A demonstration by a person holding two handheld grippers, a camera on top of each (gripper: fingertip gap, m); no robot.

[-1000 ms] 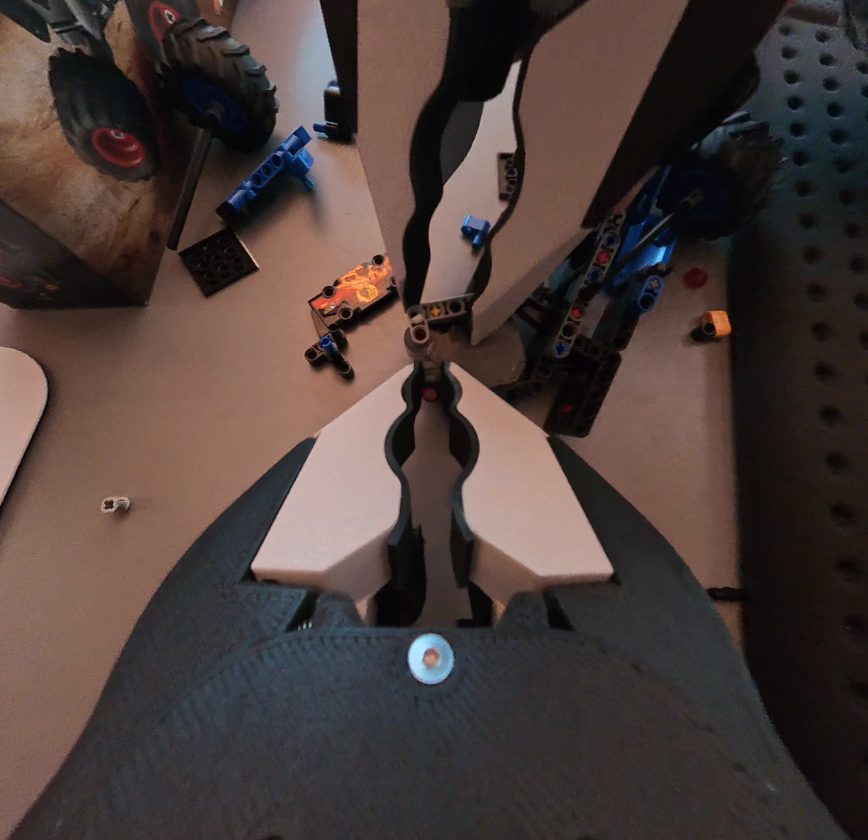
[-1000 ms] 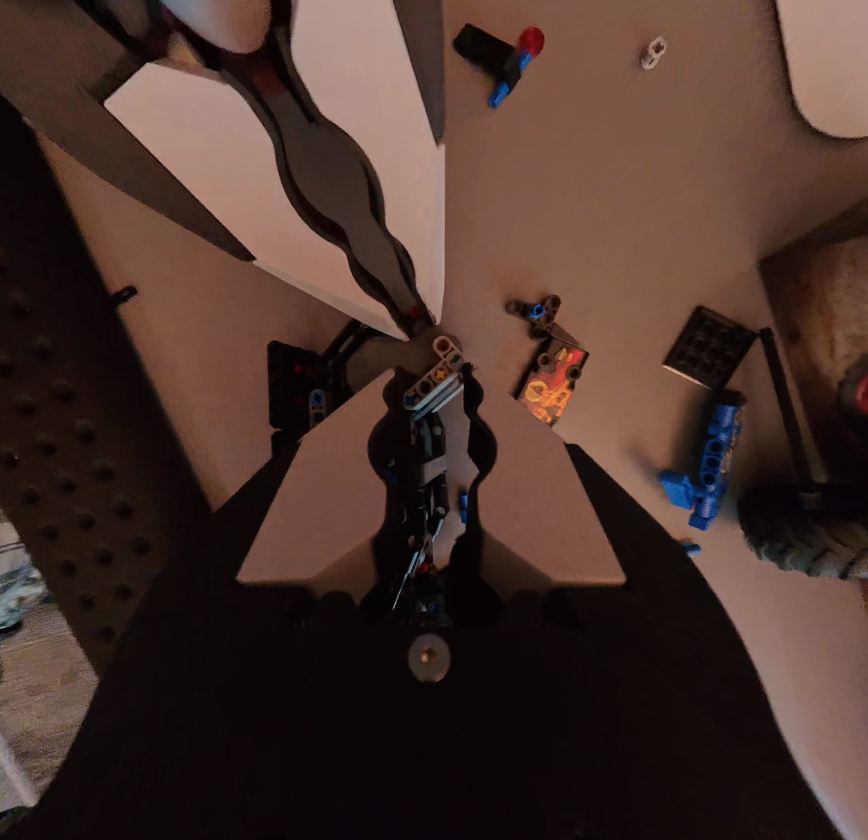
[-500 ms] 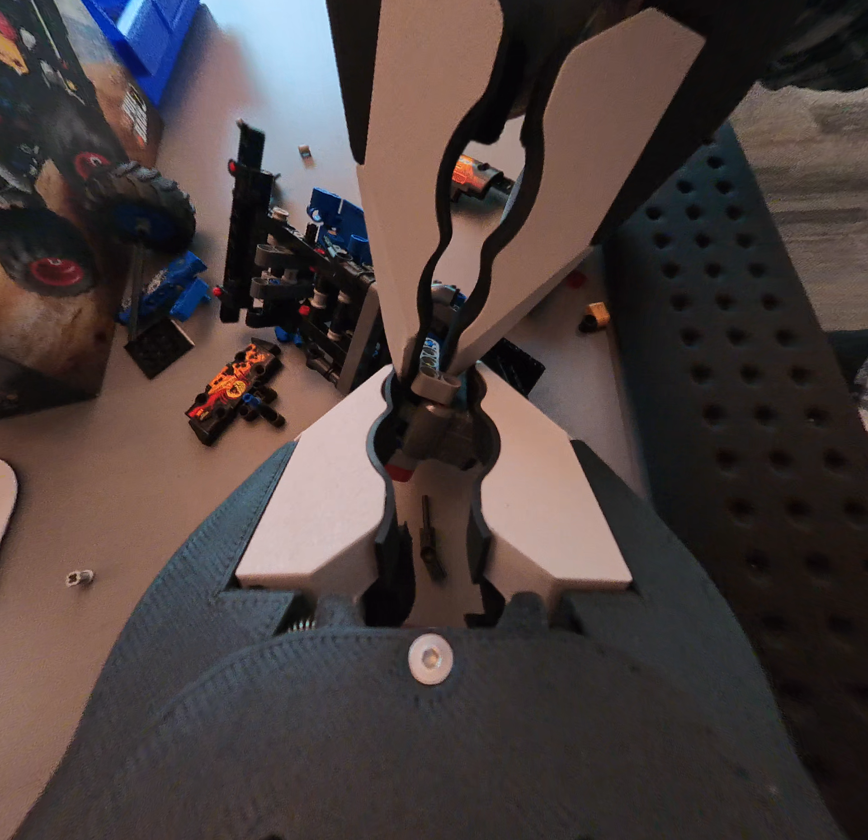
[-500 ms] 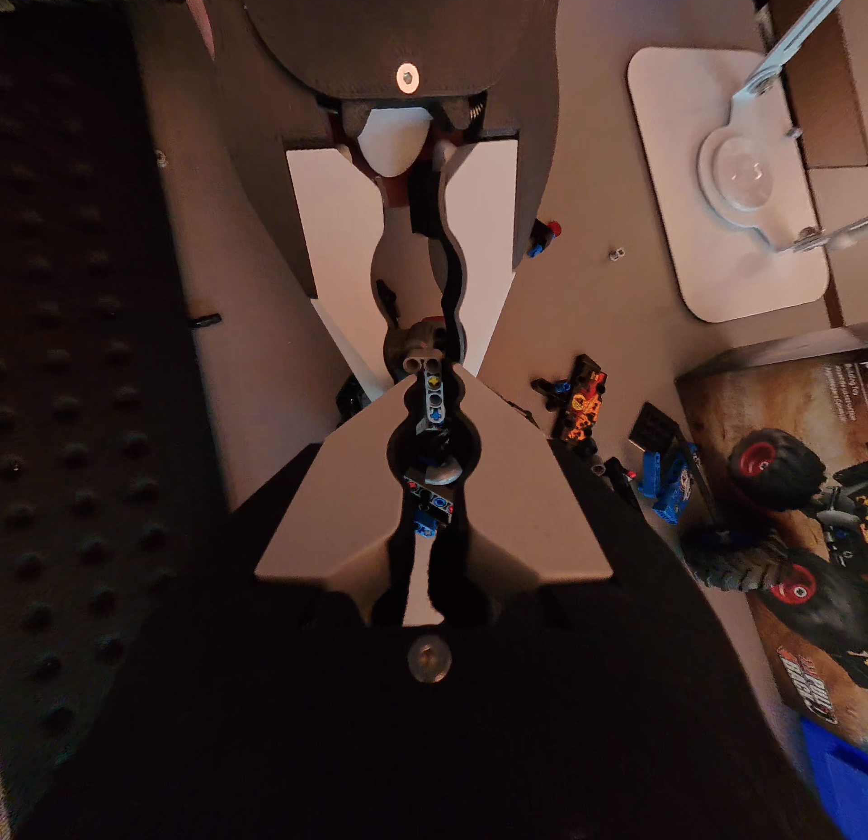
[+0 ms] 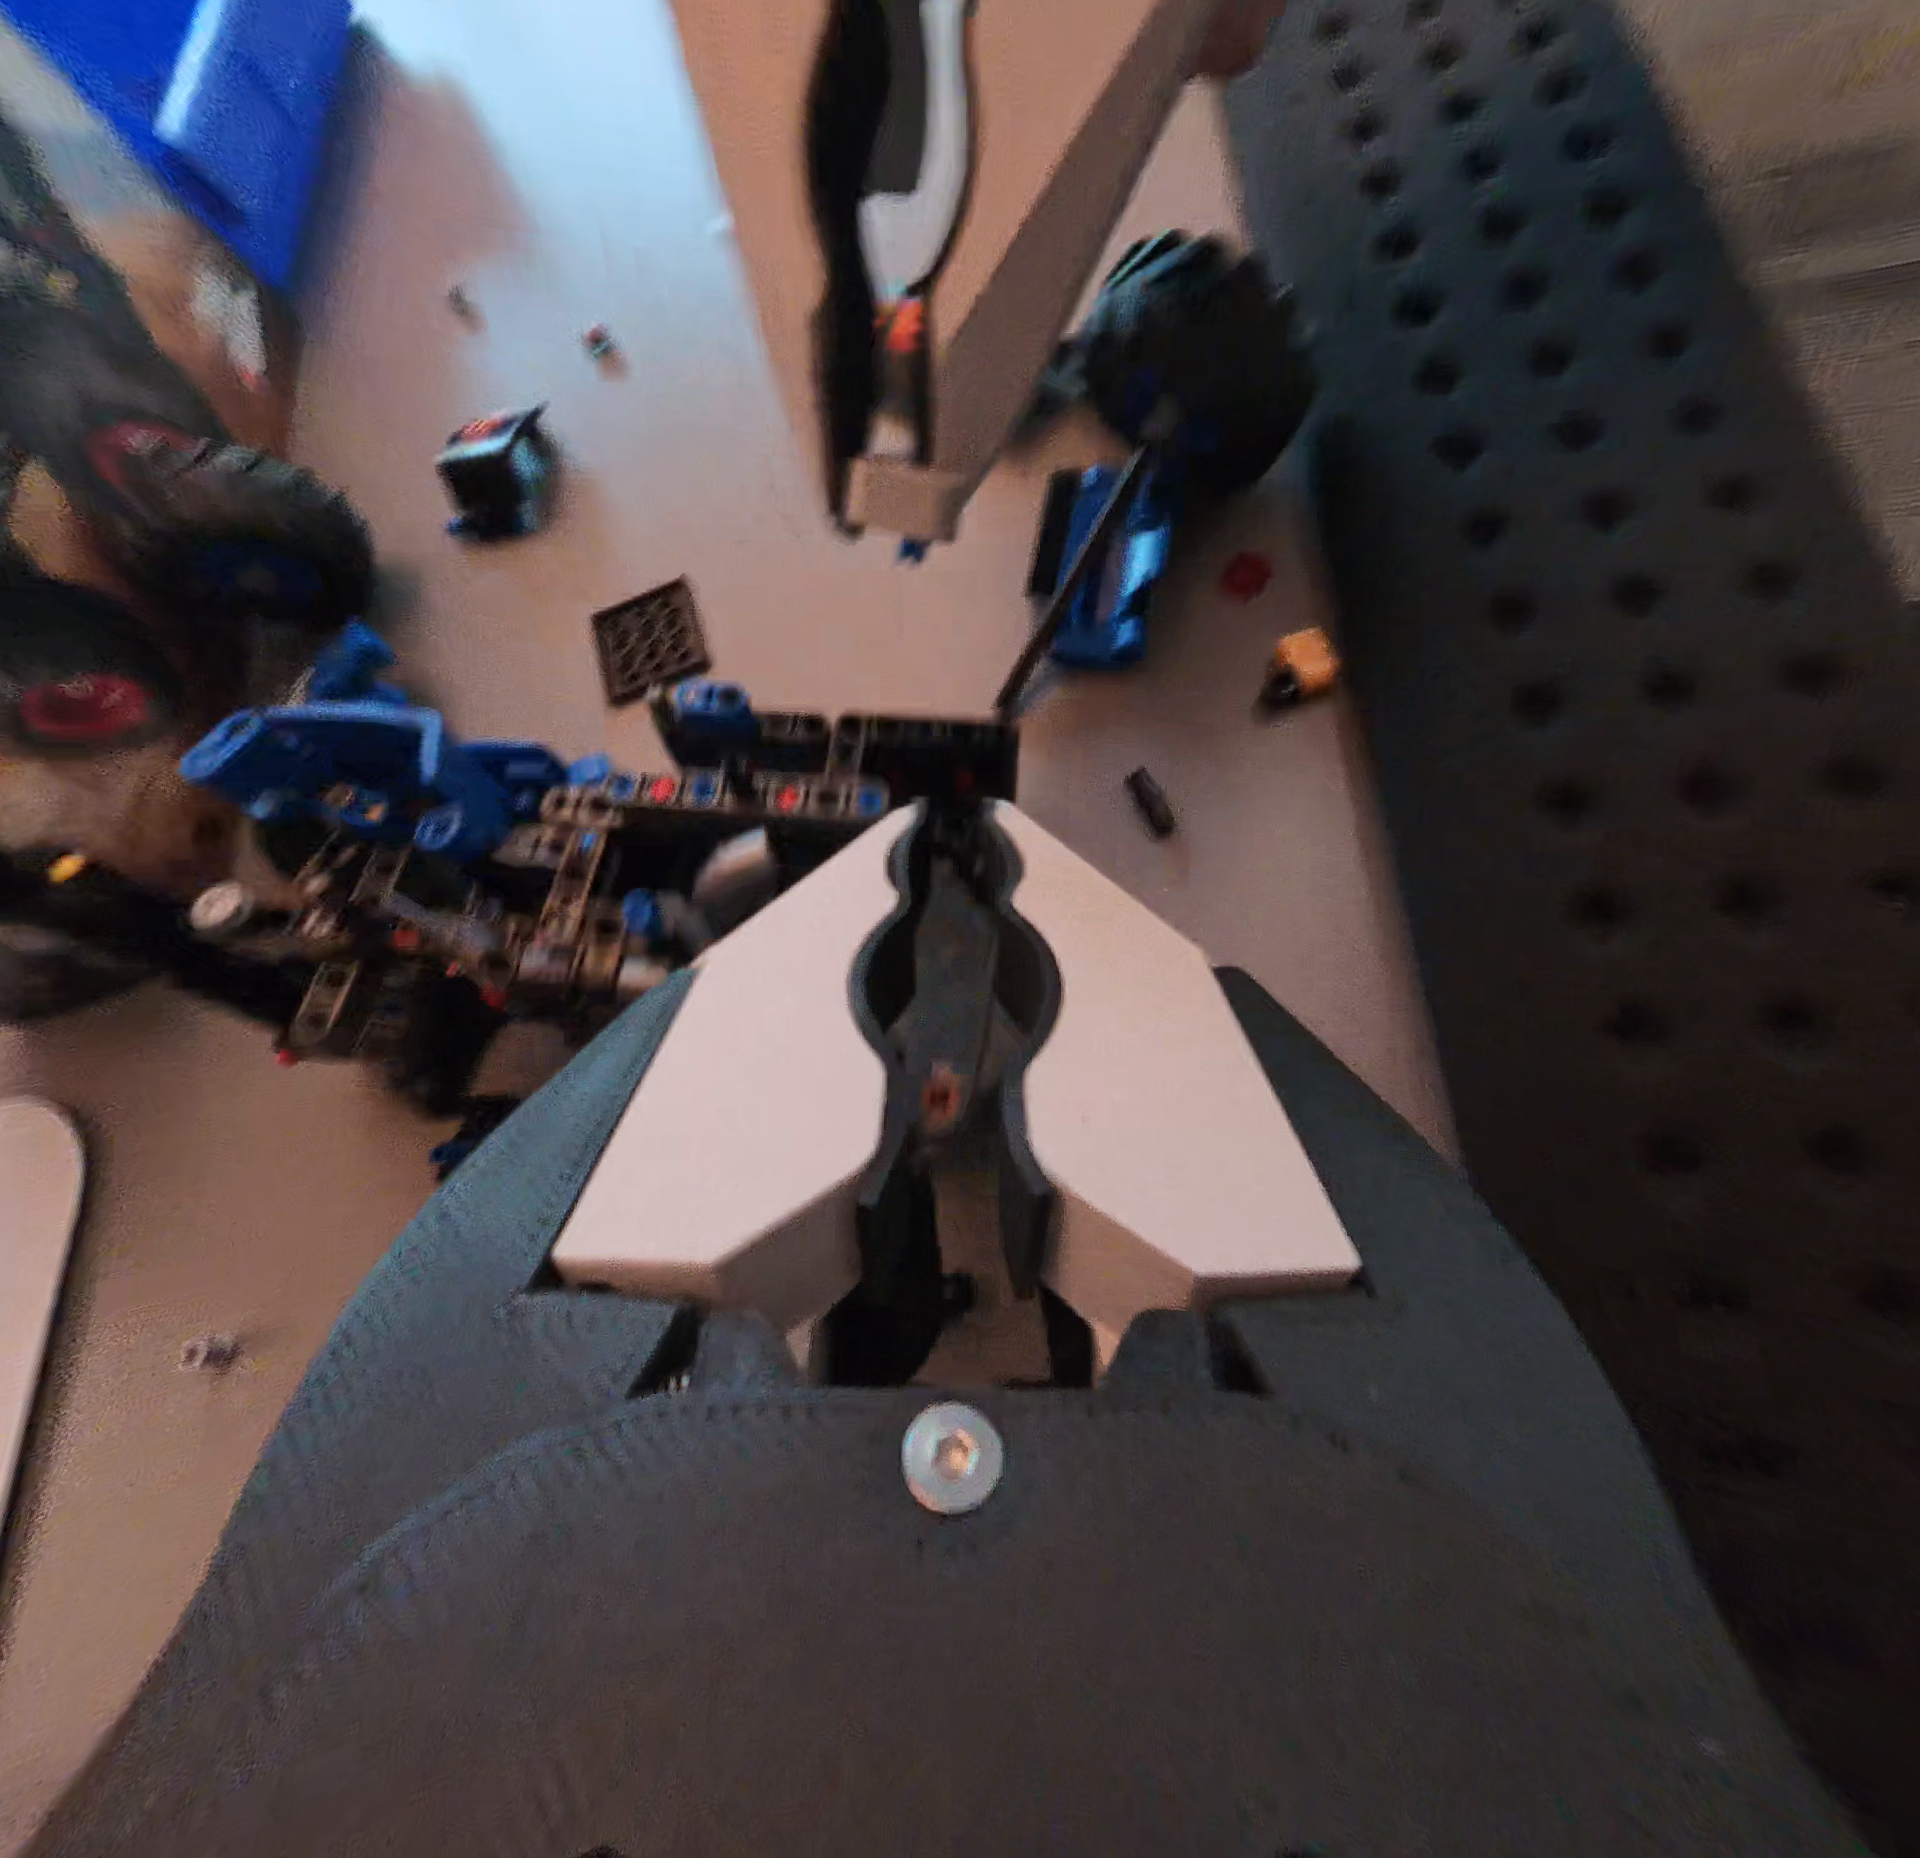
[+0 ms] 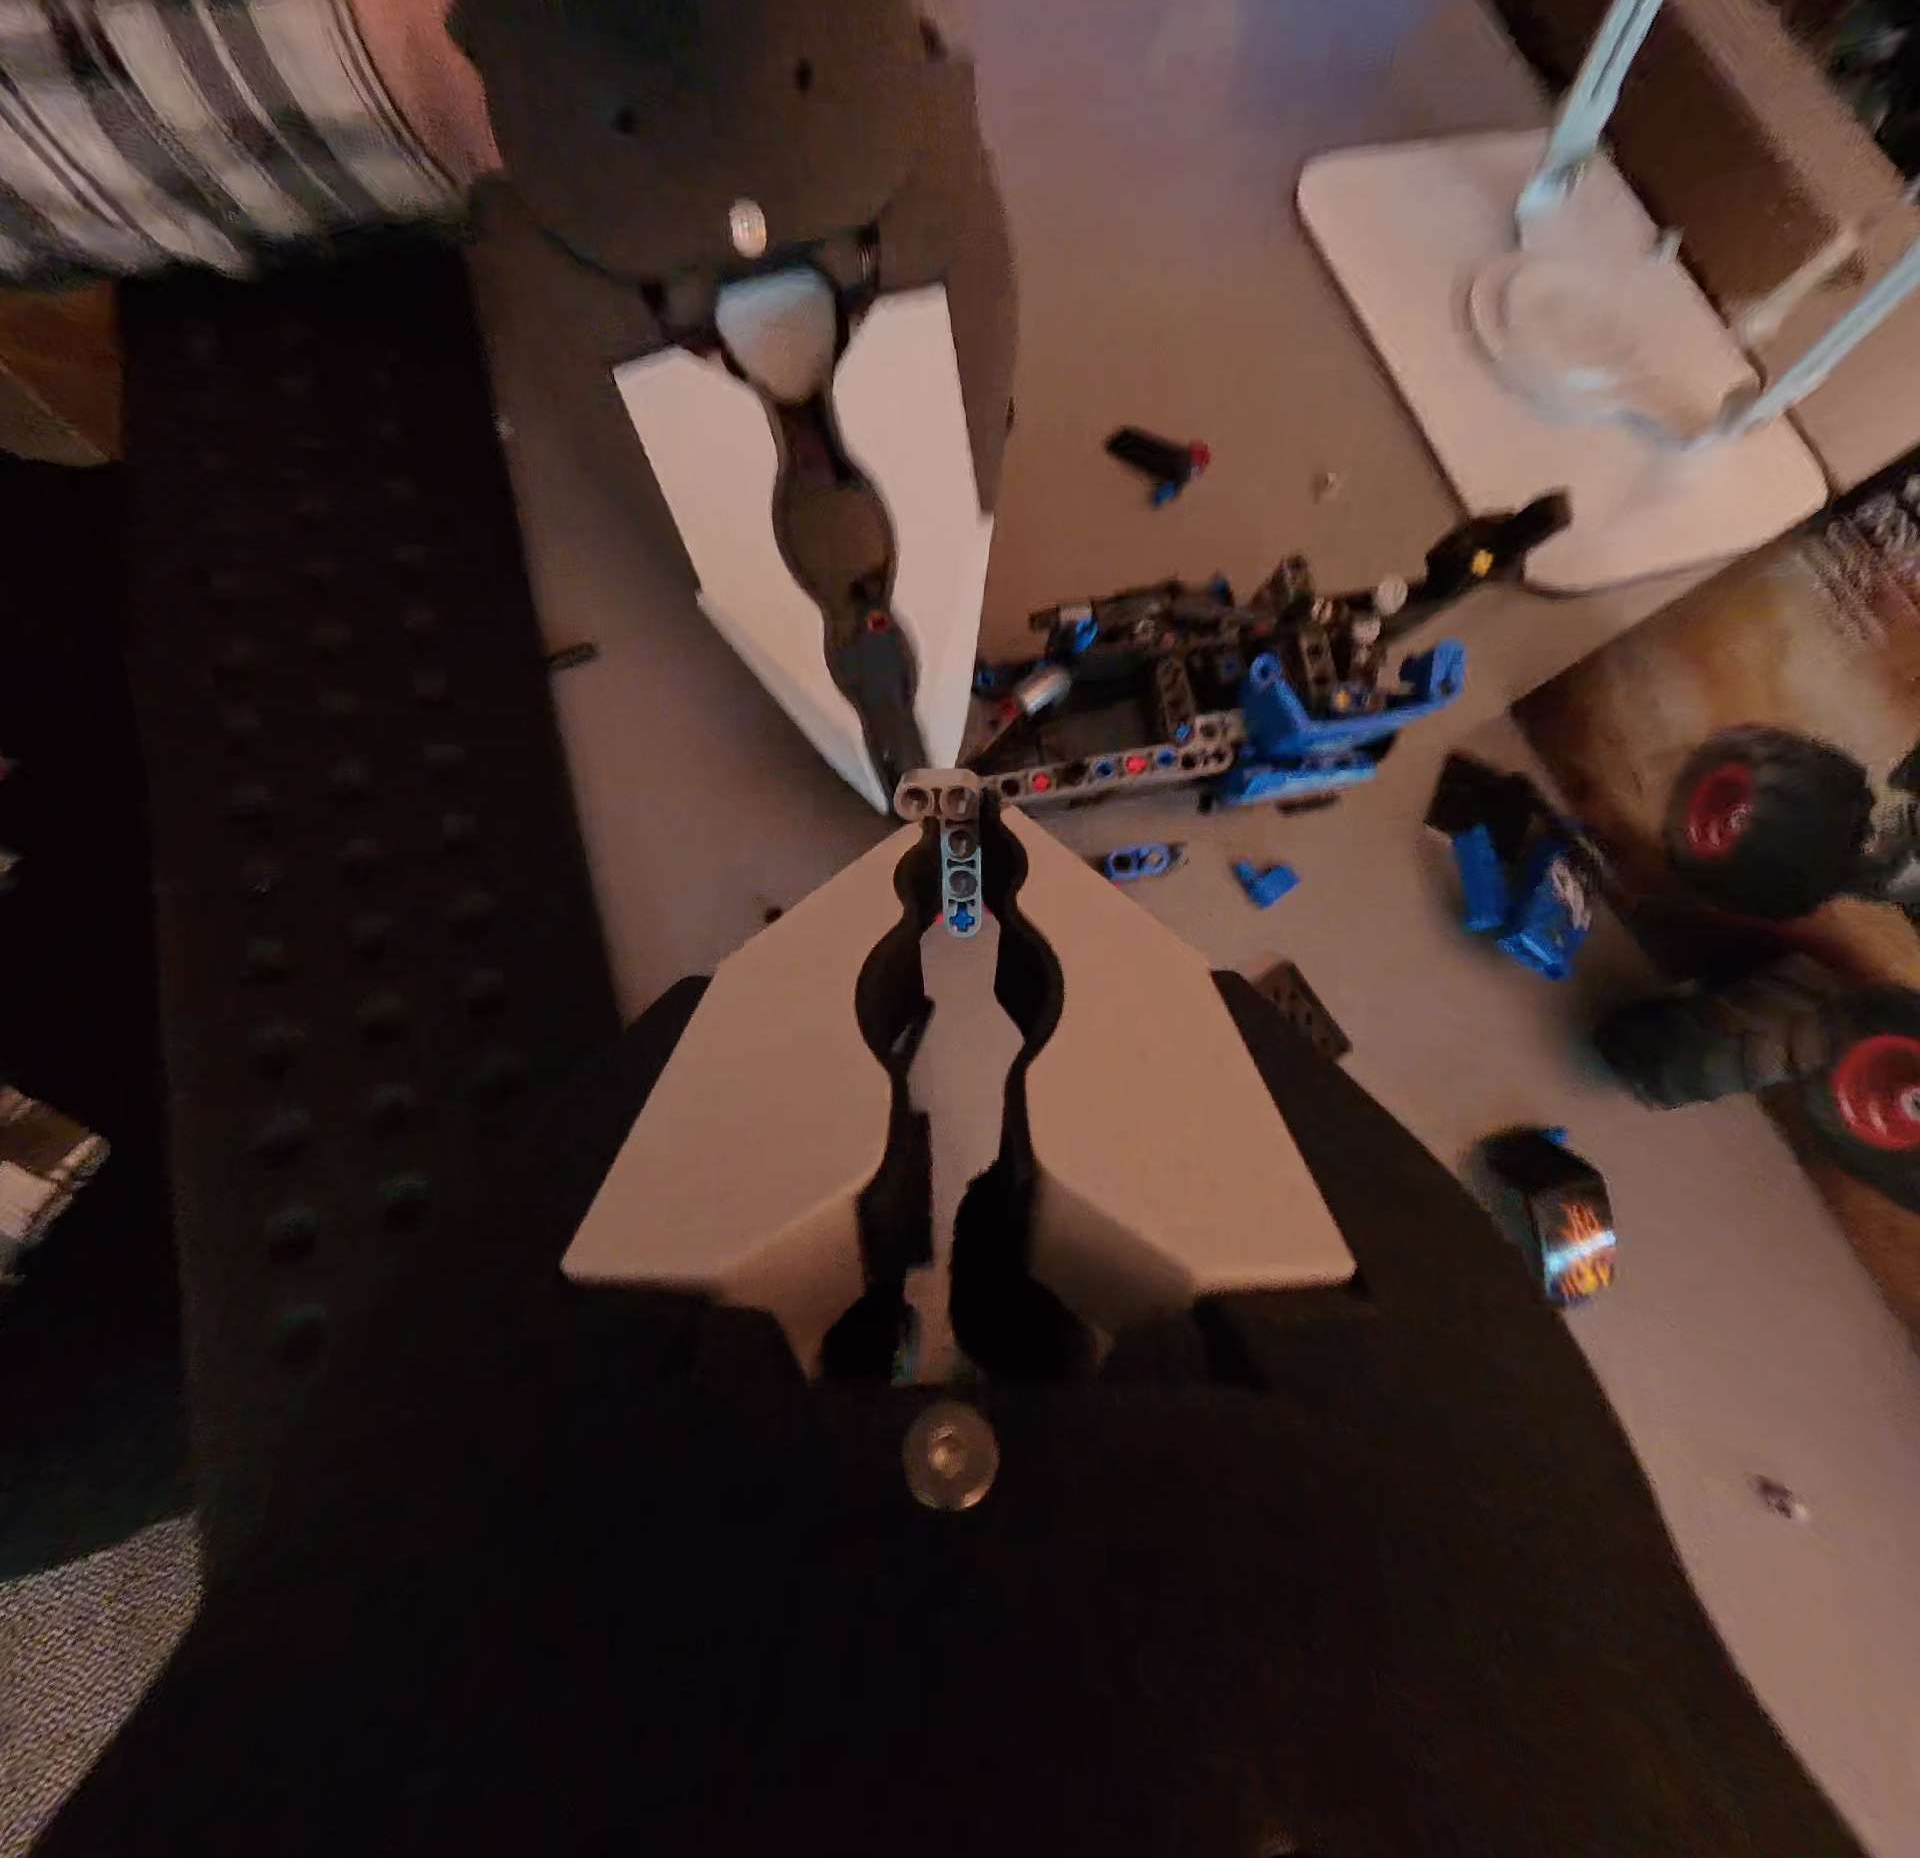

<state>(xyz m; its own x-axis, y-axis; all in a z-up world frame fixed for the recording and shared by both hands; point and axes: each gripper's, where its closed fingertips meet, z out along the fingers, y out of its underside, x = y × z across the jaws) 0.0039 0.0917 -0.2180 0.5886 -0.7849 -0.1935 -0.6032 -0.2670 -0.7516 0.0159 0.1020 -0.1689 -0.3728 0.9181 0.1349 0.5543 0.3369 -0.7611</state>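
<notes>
Two hand-held grippers meet tip to tip above the bench point(image 6: 1195, 250): the right hand-held gripper point(image 6: 958, 829) is clenched on a short grey beam point(image 6: 961, 878), and the left hand-held gripper point(image 5: 951, 821) is closed on the black-and-blue truck frame point(image 5: 831, 759) (blurred). Grey connector point(image 6: 938, 798) sits at the beam's far end, touching the left tips; loose wheels point(image 6: 1756, 821) lie off to the side.

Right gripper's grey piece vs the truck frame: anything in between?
Nothing visible. In the left wrist view only bare table shows between the grey piece in the right gripper and the truck frame. The black grid plate lies off to the side; the left gripper holds the frame's end.
</notes>
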